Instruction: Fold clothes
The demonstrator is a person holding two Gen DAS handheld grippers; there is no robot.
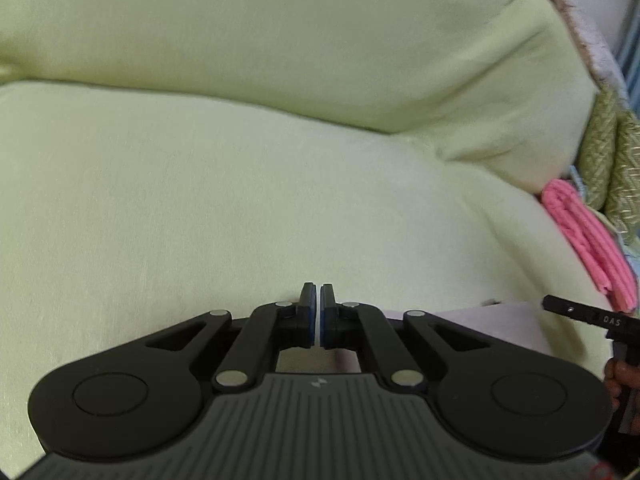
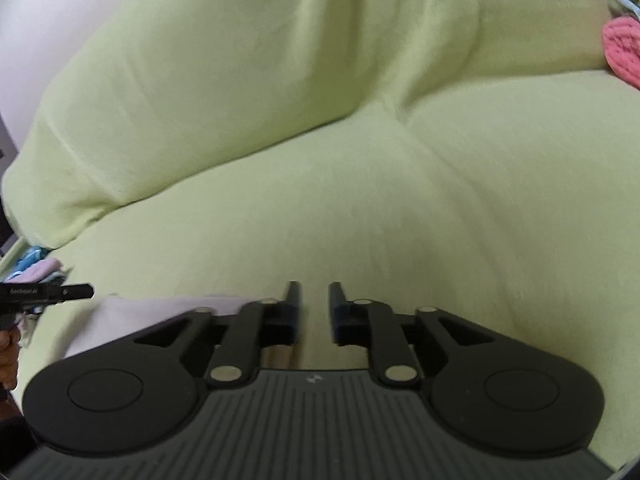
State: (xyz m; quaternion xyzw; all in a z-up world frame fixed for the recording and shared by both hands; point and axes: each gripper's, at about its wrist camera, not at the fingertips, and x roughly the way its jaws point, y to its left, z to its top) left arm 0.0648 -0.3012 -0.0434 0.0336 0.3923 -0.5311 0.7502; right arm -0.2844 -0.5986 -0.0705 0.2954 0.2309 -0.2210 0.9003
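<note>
Here your left gripper [image 1: 319, 312] is clenched: the two blue pads meet with only a thin white line between them, possibly an edge of cloth, though you cannot tell this for sure. It hangs low over the front edge of the green sofa [image 1: 240, 200]. Just beside it, toward your right, a pale lilac cloth [image 1: 492, 320] lies flat on the seat at that front edge.

Your right gripper [image 2: 314, 312] is released, its jaws stand apart and nothing is pressed between them; only the green seat shows in the gap. The same lilac cloth [image 2: 160, 308] lies just beside its left finger and goes under the gripper body. No earlier view is there to compare.

A folded pink cloth [image 1: 588, 248] rests at the right end of the seat, against a patterned green cushion [image 1: 608, 152]. At the left end of the sofa, some more clothes [image 2: 36, 272] lie in a small heap.
</note>
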